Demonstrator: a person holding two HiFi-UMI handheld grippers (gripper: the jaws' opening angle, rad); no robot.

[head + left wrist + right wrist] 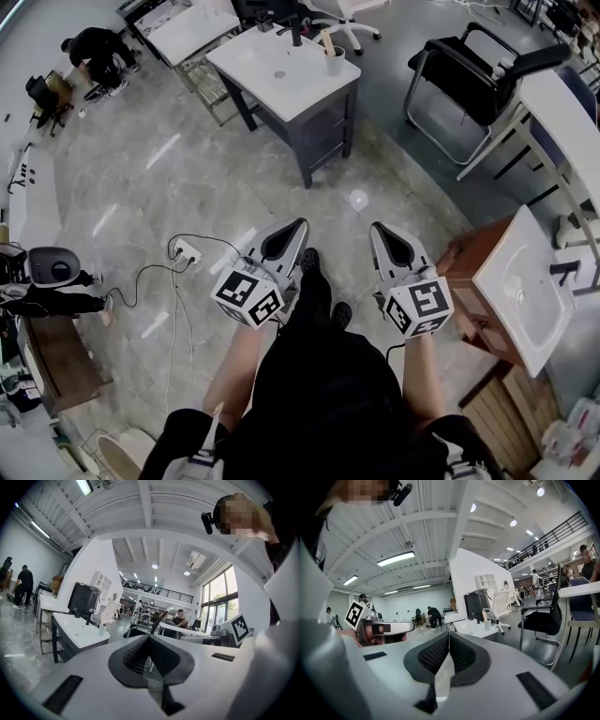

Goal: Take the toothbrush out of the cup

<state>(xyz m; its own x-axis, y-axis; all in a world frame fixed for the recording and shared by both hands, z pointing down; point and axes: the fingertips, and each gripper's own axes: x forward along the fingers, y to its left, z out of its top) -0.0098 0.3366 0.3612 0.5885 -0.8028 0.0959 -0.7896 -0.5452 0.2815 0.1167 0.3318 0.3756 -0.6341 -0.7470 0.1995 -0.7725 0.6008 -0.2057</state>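
A white cup (334,62) with a toothbrush (326,41) standing in it sits near the far edge of a white table (281,75), well ahead of me across bare floor. My left gripper (300,225) and right gripper (377,229) are held side by side at waist height, both pointing toward that table. Both are shut with nothing between the jaws. In the right gripper view the cup (487,623) shows small and distant on the table, beyond the shut right gripper (449,633). In the left gripper view, the left gripper (149,637) is likewise shut and the table (77,632) lies to the left.
A black chair (469,80) stands right of the table. A wooden cabinet with a white sink top (525,281) is close on my right. A power strip with cables (186,251) lies on the floor to my left. A person (98,52) crouches at the far left.
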